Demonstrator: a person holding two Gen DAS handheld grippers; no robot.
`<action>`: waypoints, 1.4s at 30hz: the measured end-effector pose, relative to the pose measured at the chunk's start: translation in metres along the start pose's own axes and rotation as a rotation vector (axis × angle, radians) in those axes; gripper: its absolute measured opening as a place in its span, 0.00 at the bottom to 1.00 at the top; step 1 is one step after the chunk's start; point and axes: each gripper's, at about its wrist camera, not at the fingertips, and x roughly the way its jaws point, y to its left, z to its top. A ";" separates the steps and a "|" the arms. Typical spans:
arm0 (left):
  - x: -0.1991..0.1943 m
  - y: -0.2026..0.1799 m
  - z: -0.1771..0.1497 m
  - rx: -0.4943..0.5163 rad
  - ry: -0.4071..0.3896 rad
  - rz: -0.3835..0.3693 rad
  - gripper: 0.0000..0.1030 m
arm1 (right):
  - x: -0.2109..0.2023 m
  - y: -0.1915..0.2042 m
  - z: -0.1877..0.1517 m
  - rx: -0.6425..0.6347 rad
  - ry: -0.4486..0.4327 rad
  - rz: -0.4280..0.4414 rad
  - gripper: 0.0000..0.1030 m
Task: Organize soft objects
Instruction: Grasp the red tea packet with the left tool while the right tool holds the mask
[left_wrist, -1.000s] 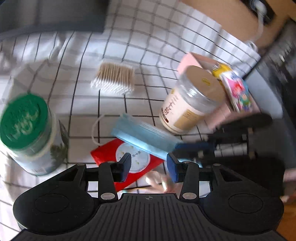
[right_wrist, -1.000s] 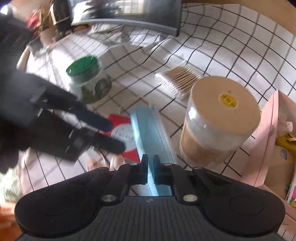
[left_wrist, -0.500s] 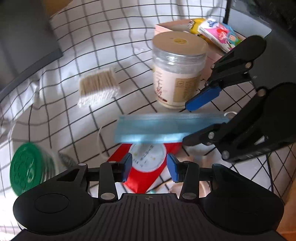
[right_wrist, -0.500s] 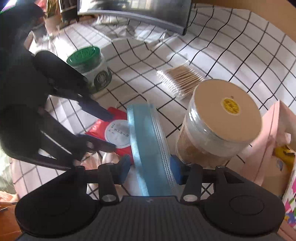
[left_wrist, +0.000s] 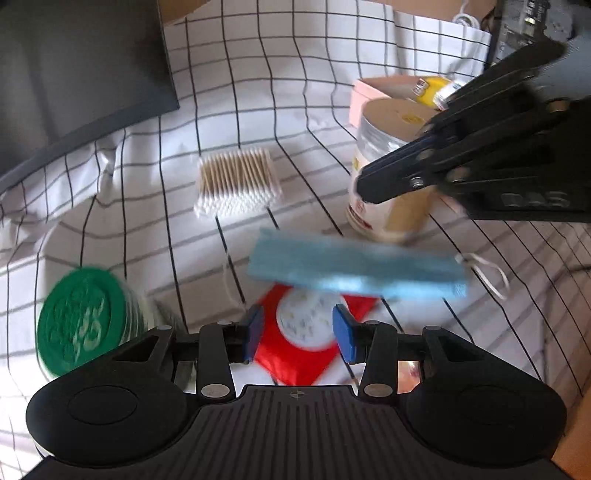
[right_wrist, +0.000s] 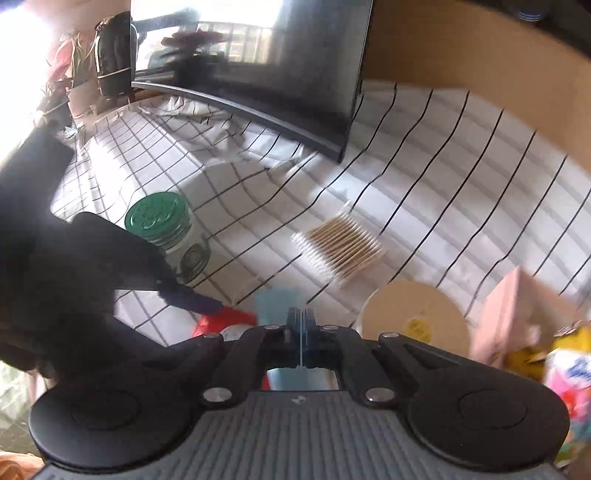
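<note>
A light blue face mask (left_wrist: 354, 269) lies across a red packet (left_wrist: 291, 363) on the checked cloth, its ear loops trailing at both ends. My left gripper (left_wrist: 295, 332) hangs open just above the packet, nothing between its blue pads. My right gripper (left_wrist: 364, 188) is shut and stands above the mask, in front of the tan-lidded jar, apart from the mask in the left wrist view. In its own view the right gripper (right_wrist: 302, 317) shows closed pads, with the mask (right_wrist: 275, 304) just past and beneath them. I see nothing clearly held.
A bundle of cotton swabs (left_wrist: 236, 181) lies beyond the mask. A tan-lidded jar (left_wrist: 391, 114) and a pink box (left_wrist: 373, 88) of bright packets stand at the right. A green-lidded jar (left_wrist: 81, 317) is at the left. A dark monitor (right_wrist: 258, 74) stands behind.
The right gripper opened around the mask's end, then shut and rose away from the table. The left gripper rolled in place. The mask stays over the red packet.
</note>
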 end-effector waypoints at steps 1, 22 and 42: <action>0.005 0.001 0.004 -0.017 -0.002 0.016 0.45 | 0.000 0.001 -0.002 -0.010 0.011 0.004 0.01; -0.010 -0.026 -0.030 -0.002 0.094 -0.127 0.38 | 0.037 -0.024 -0.062 0.009 0.221 0.108 0.69; -0.029 -0.004 -0.037 -0.053 0.053 -0.076 0.48 | 0.033 -0.019 -0.052 0.141 0.179 0.076 0.66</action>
